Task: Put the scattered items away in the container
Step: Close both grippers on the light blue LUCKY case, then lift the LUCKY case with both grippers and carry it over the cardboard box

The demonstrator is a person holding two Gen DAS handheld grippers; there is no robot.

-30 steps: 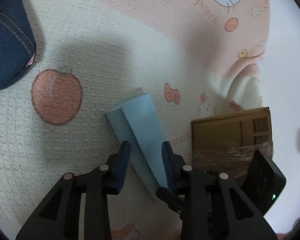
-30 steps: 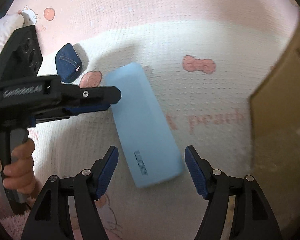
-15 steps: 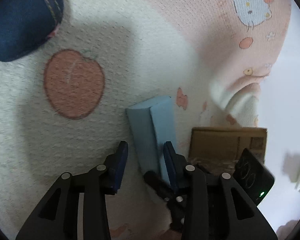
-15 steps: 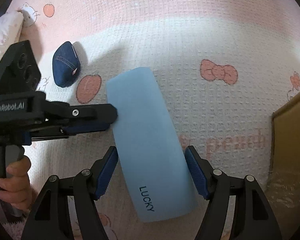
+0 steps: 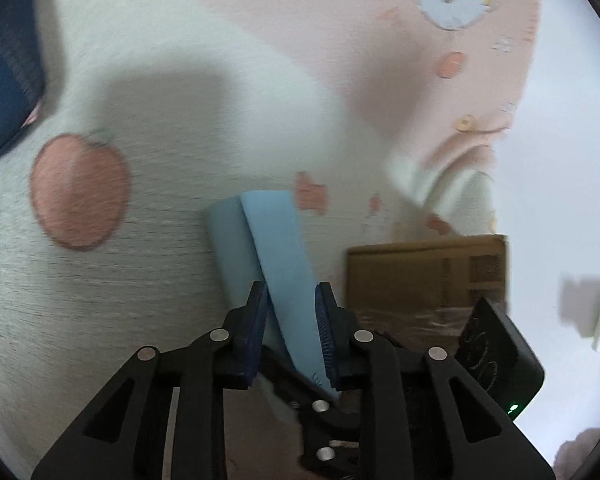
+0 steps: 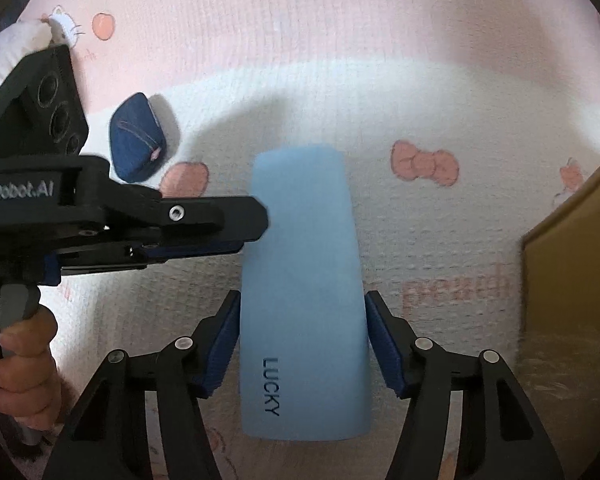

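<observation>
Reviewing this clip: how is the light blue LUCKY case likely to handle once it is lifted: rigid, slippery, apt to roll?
The case keeps straight edges and flat faces between the closing right gripper, so it probably stays rigid. Its smooth, matte shell could slip somewhat between the pads. The long box shape with rounded corners suggests it will not roll. It likely tilts if gripped only at one end, as the left gripper does.

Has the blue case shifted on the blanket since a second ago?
Yes. In the right wrist view the blue case has swung from slanted to nearly in line with the hand-held gripper, and its far end now lies closer to the bow print.
</observation>
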